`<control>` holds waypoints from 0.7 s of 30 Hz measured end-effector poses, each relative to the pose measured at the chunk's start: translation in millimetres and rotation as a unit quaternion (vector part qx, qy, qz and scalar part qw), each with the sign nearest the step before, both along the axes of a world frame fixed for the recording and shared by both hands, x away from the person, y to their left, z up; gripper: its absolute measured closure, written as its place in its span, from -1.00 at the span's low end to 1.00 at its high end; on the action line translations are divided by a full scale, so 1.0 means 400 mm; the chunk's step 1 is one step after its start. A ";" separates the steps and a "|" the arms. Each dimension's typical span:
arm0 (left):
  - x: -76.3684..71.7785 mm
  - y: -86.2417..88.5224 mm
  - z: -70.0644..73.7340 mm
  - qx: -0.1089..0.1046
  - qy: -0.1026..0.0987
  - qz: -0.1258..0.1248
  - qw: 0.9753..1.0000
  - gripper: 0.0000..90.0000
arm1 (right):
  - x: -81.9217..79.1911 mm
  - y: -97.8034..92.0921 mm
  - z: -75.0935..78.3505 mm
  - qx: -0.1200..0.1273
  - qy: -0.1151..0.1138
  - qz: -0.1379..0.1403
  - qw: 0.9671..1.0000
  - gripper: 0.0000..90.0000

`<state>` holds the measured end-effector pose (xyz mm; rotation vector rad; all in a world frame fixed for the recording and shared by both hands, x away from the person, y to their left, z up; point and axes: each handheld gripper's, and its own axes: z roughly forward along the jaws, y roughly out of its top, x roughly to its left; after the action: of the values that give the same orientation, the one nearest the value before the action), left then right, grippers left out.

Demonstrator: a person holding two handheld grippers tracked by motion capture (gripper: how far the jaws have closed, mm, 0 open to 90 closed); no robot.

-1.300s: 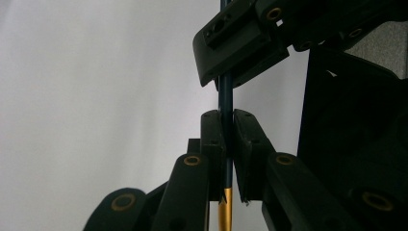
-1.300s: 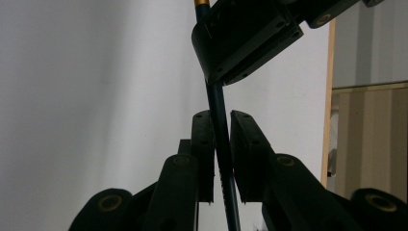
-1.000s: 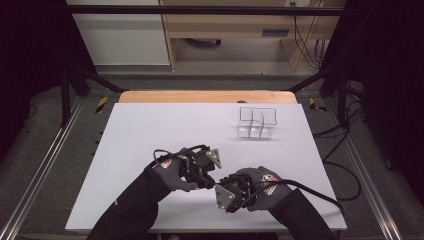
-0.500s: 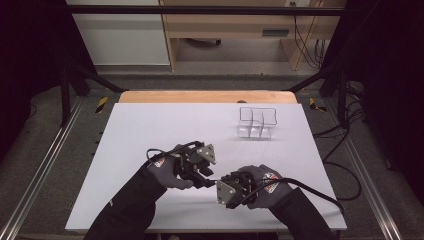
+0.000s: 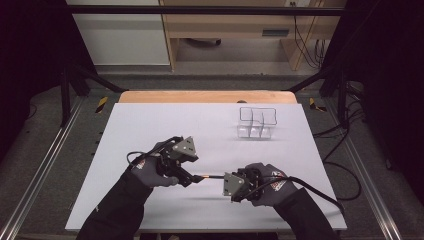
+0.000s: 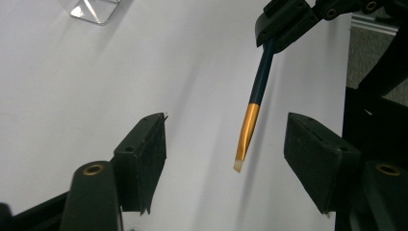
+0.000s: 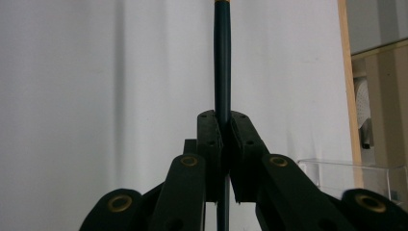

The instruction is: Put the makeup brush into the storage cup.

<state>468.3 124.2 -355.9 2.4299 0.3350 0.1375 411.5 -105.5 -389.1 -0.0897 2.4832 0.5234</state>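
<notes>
A thin brush [image 5: 210, 176] with a dark teal shaft, a gold ferrule and a pale tip hangs level above the white table [image 5: 150, 125]. My right gripper [image 5: 226, 178] is shut on the shaft; in the right gripper view the jaws [image 7: 223, 144] clamp the brush [image 7: 222, 57], which runs straight up. My left gripper [image 5: 190, 178] is open. In the left gripper view the brush [image 6: 250, 120] points its tip down into the gap between my left gripper's [image 6: 226, 154] jaws without touching either. The right gripper [image 6: 288, 21] shows at the top there.
A clear plastic divided holder [image 5: 257, 122] stands at the table's far right; it also appears as the holder [image 6: 94, 8] and the holder [image 7: 346, 175]. A wooden strip [image 5: 205, 96] borders the table's far edge. Metal rails run along both sides.
The two hands have drawn apart, the left one moving left and the right one right. The brush now spans the gap, held only by the right gripper.
</notes>
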 end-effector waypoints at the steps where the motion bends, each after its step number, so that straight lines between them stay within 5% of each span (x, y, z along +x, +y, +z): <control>1: -0.001 0.006 -0.001 -0.004 -0.002 0.004 1.000 -0.38 | 0.001 -0.002 -0.001 0.003 0.004 -0.003 1.000 0.88; 16: -0.020 0.089 -0.021 -0.067 -0.024 0.057 0.996 -0.60 | 0.012 -0.043 -0.016 0.029 0.016 -0.036 0.999 0.88; 21: -0.031 0.109 -0.033 -0.090 -0.033 0.090 0.991 -0.64 | 0.014 -0.055 -0.021 0.045 0.022 -0.047 0.998 0.88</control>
<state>456.0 167.8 -368.9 2.2094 0.5137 0.2536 416.9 -127.7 -397.6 0.0739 2.4892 0.6021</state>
